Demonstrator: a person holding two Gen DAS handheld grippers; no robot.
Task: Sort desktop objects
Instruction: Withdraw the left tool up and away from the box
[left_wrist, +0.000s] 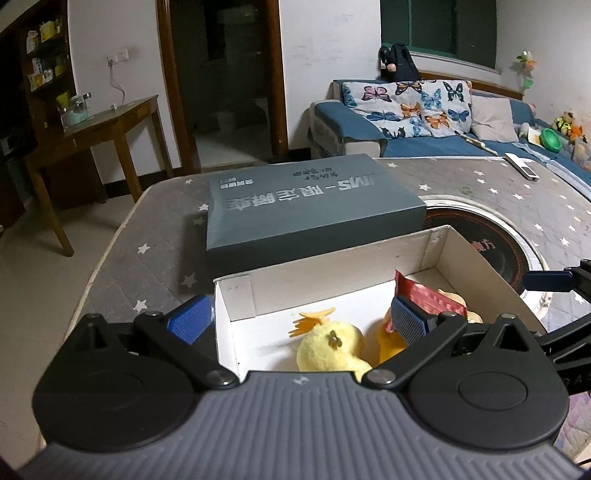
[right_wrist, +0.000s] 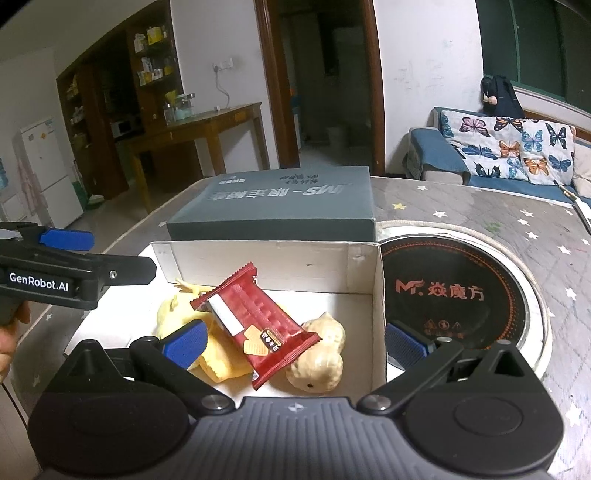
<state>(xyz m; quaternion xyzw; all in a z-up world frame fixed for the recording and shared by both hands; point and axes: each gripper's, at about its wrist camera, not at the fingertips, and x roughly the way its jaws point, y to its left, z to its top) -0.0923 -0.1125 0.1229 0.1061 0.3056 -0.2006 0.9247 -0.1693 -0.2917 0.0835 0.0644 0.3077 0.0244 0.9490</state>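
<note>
Gathered in the open white box, a red snack packet, yellow plush chick and peanut-shaped toy are flanked by left gripper and right gripper, fingers spread, nothing gripped.

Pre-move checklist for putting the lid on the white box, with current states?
1. Left claw open, holding nothing: ok.
2. Right claw open, holding nothing: ok.
3. Red snack packet inside white box: ok.
4. Yellow plush and beige toy inside the box: ok.
5. Grey lid lying flat behind the box, top unobstructed: ok.
6. Contents below the box rim: cannot tell; the packet lies propped on the toys.
</note>
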